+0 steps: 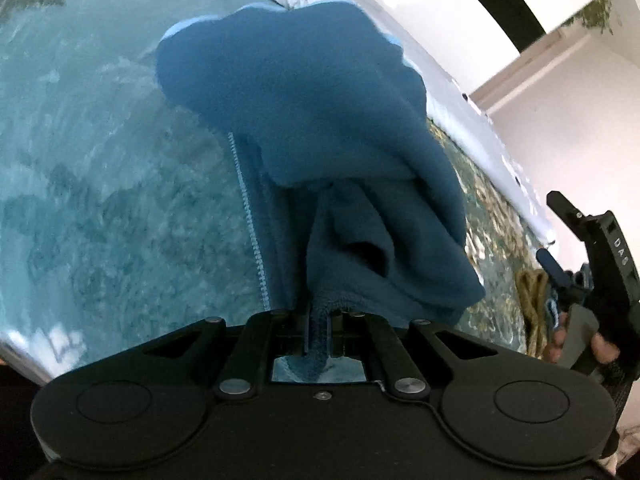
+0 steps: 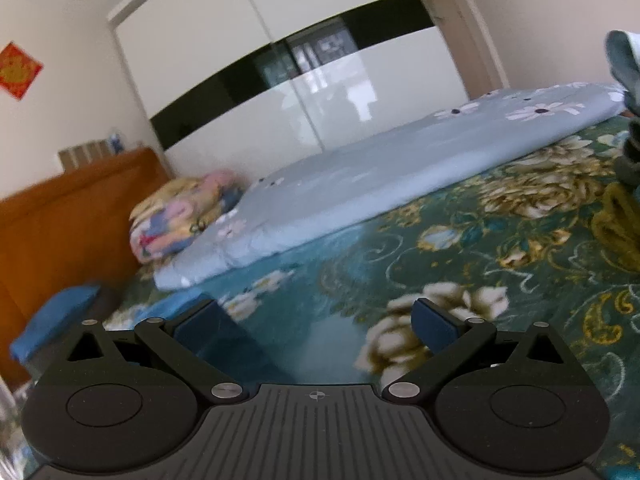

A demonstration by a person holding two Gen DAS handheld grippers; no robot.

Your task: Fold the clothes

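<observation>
Left wrist: blue fleece garment (image 1: 312, 152) between jaws

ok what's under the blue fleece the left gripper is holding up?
The blue fleece hangs from the left gripper, shut on its hem. Around it shows the teal floral bedspread; the patch directly beneath is covered, so anything lying there can't be seen.
</observation>
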